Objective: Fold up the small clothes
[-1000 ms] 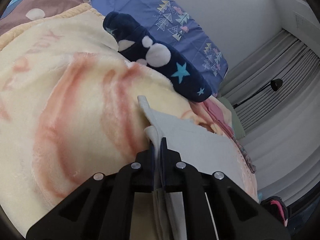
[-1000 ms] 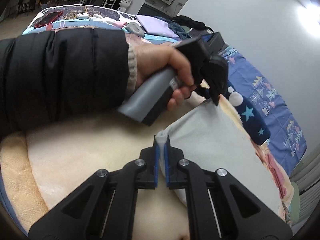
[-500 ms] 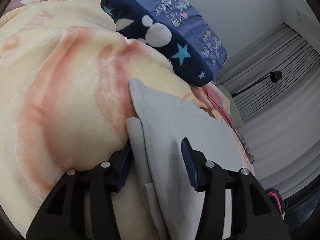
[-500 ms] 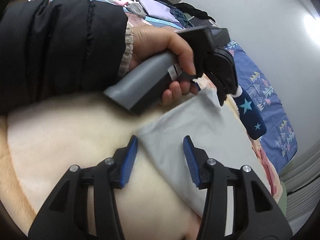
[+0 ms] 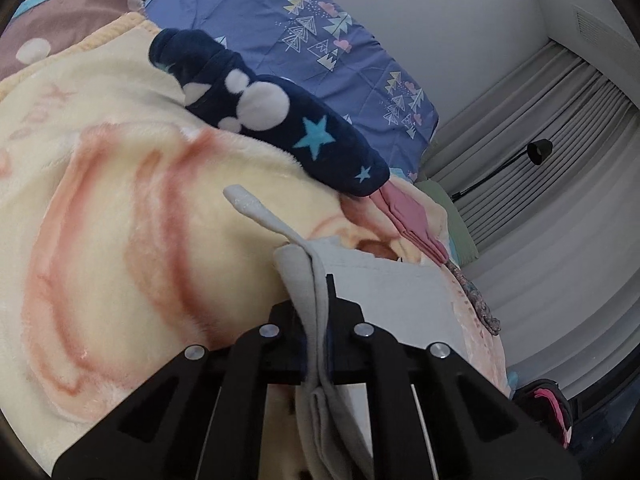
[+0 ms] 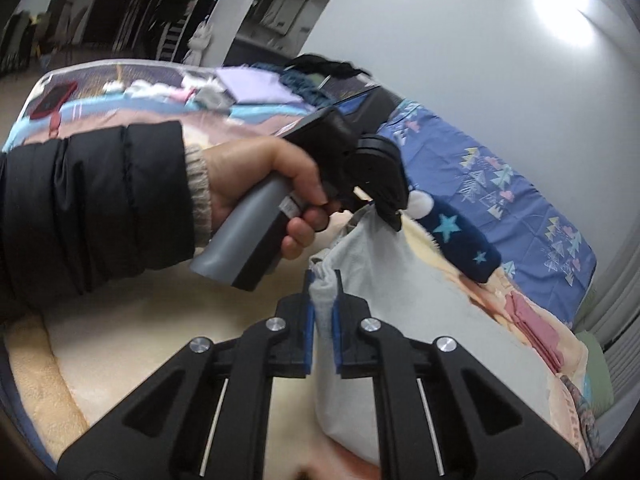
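Left wrist view: the left gripper (image 5: pixel 318 300) is seen with its fingers pressed together on a bunched edge of the grey cloth (image 5: pixel 404 300); a thin strip of that cloth is seen rising past the fingertips, and the rest is spread to the right over the cream blanket (image 5: pixel 120 220) on the bed; a dark blue star-patterned plush (image 5: pixel 276 128) is laid further back on the blanket, with a folded pink garment (image 5: pixel 408 216) just beyond its lower end; a blue patterned sheet (image 5: pixel 320 40) is seen behind the plush, and grey curtains (image 5: pixel 560 200) at the far right.

Right wrist view: the right gripper (image 6: pixel 323 300) is closed on another corner of the grey cloth (image 6: pixel 380 280), the fabric being pinched between the blue pads (image 6: pixel 307 316); the cloth is drawn up between the two grippers, its lower part resting on the blanket (image 6: pixel 140 320); the left gripper (image 6: pixel 394 220) is held by the left hand (image 6: pixel 264 184) in a black sleeve (image 6: pixel 92 200), its tip clamped on the cloth's upper corner; the plush (image 6: pixel 460 240) is seen just behind it; small items at the far end of the bed are too blurred to be identified.
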A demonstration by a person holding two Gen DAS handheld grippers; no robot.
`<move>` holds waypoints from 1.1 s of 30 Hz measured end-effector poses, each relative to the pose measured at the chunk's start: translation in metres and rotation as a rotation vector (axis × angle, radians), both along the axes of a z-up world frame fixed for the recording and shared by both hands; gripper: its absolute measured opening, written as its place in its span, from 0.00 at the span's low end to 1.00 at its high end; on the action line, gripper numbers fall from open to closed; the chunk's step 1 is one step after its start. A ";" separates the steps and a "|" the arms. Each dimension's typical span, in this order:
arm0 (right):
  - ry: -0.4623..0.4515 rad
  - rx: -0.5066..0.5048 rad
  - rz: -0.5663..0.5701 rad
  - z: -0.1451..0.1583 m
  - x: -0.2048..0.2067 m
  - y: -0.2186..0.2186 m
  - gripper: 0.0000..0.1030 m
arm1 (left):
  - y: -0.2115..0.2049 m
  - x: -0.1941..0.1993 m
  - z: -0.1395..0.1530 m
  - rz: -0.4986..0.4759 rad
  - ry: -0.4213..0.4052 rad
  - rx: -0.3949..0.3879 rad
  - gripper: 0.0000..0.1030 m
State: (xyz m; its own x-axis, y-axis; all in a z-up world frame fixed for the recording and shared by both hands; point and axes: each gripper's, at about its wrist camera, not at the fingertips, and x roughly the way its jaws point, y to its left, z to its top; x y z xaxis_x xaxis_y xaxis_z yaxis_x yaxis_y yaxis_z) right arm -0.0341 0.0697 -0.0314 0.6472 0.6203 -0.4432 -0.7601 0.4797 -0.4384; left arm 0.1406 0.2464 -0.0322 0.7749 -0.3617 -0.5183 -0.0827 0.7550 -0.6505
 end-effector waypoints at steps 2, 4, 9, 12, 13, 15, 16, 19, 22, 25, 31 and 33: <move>0.010 0.052 -0.036 0.010 0.005 -0.018 0.07 | -0.012 0.006 0.013 -0.007 0.009 0.039 0.06; 0.048 0.101 -0.073 0.018 0.012 -0.034 0.07 | -0.027 0.015 0.024 -0.022 0.020 0.075 0.06; 0.146 0.214 -0.170 0.030 0.044 -0.082 0.07 | -0.068 0.031 0.047 -0.046 0.042 0.163 0.07; 0.168 0.256 -0.218 0.031 0.055 -0.108 0.07 | -0.093 0.043 0.058 -0.055 0.054 0.208 0.08; 0.172 0.268 -0.233 0.030 0.057 -0.117 0.07 | -0.104 0.047 0.061 -0.062 0.057 0.223 0.08; 0.191 0.290 -0.265 0.029 0.064 -0.135 0.07 | -0.129 0.058 0.066 -0.077 0.060 0.262 0.08; 0.202 0.302 -0.277 0.028 0.069 -0.144 0.07 | -0.140 0.064 0.068 -0.081 0.062 0.279 0.08; 0.242 0.341 -0.317 0.025 0.079 -0.172 0.07 | -0.175 0.081 0.070 -0.094 0.073 0.329 0.07; 0.259 0.379 -0.362 0.023 0.087 -0.204 0.07 | -0.206 0.096 0.069 -0.115 0.075 0.344 0.07; 0.273 0.409 -0.399 0.020 0.096 -0.229 0.07 | -0.235 0.111 0.067 -0.133 0.088 0.353 0.07; 0.340 0.477 -0.469 0.007 0.119 -0.278 0.07 | -0.288 0.138 0.059 -0.191 0.120 0.412 0.07; 0.361 0.498 -0.492 0.003 0.128 -0.294 0.07 | -0.303 0.145 0.055 -0.206 0.129 0.428 0.07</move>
